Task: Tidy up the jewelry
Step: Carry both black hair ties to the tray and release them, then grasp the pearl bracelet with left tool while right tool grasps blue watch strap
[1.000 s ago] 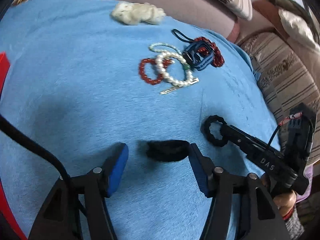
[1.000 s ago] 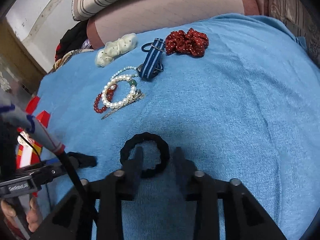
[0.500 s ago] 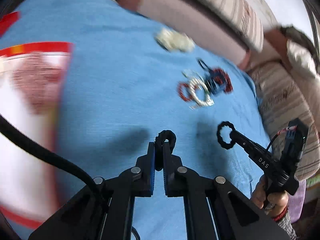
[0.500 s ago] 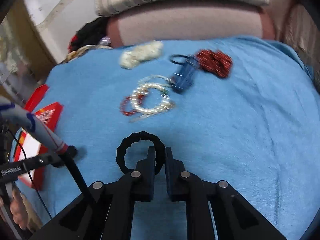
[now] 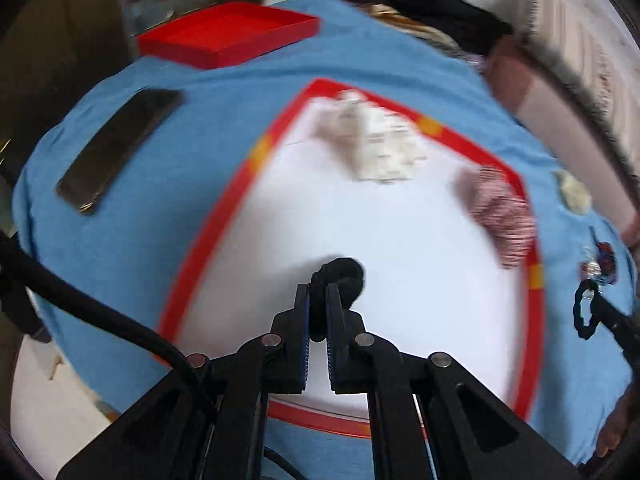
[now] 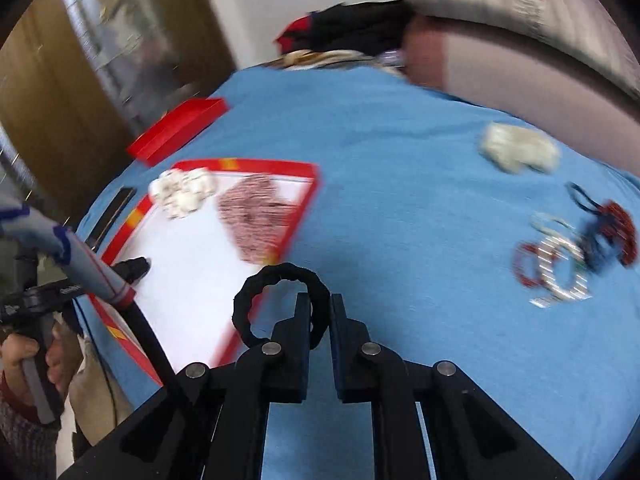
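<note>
The left gripper (image 5: 317,294) pinches a bunched black hair tie (image 5: 340,276) between its nearly closed fingers, the tie bulging out past the tips and hanging over the white floor of the red-rimmed tray (image 5: 208,236). On that tray lie a cream scrunchie (image 5: 372,140) toward the far edge and a red-striped scrunchie (image 5: 500,208) at the right rim. The right gripper (image 6: 320,314) is clamped on a black ring tie (image 6: 276,300); the ring stands out to the left of its tips, above the tray's near corner and the blue cloth (image 6: 400,200). To the right on the cloth, well apart from both claws, sits the blurred pile of bracelets (image 6: 560,268), with a second cream scrunchie (image 6: 520,152) beyond it. A red lid (image 5: 228,34) and a dark phone (image 5: 120,144) lie left of the tray.
</note>
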